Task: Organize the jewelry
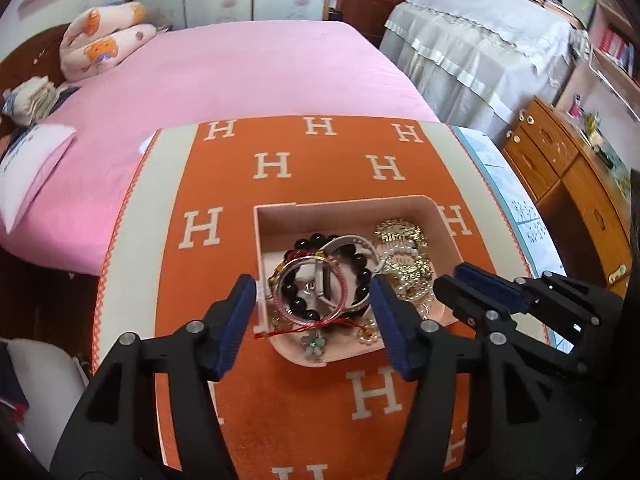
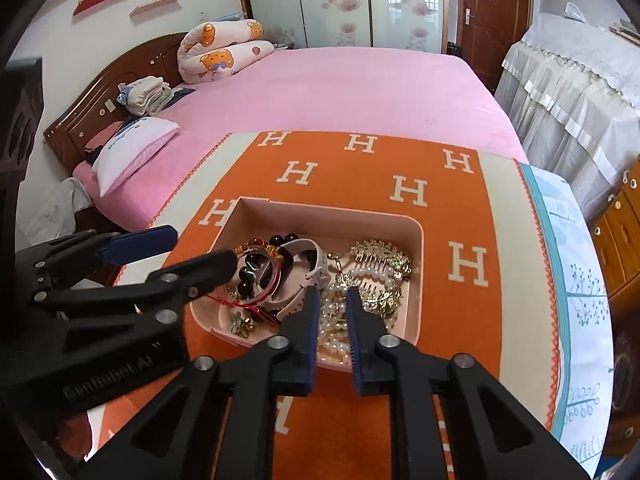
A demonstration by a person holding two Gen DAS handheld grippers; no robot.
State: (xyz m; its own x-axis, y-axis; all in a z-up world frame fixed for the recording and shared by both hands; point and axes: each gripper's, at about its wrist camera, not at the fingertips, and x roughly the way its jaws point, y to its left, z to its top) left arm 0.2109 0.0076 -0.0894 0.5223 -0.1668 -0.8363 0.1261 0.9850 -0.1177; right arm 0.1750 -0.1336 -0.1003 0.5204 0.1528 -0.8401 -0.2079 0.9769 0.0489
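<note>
A pink open box [image 1: 280,216] sits on the orange cloth with white H letters [image 1: 276,164]. It holds a black bead bracelet [image 1: 362,276], a clear bangle with red thread [image 1: 312,292], a white band [image 1: 344,242], gold hair combs [image 1: 400,234] and a pearl strand [image 1: 404,256]. My left gripper [image 1: 312,300] is open, its fingers on either side of the bangle at the box's near left. My right gripper [image 2: 333,300] is narrowly open over the pearl strand [image 2: 334,316] at the box's [image 2: 320,208] near edge, empty. It also shows in the left wrist view [image 1: 472,280].
The cloth covers a table in front of a pink bed [image 1: 248,68] with pillows [image 1: 100,40]. A wooden cabinet [image 1: 568,184] stands to the right, and a covered piece of furniture [image 1: 480,48] behind it. A flower charm [image 1: 316,342] lies at the box's near rim.
</note>
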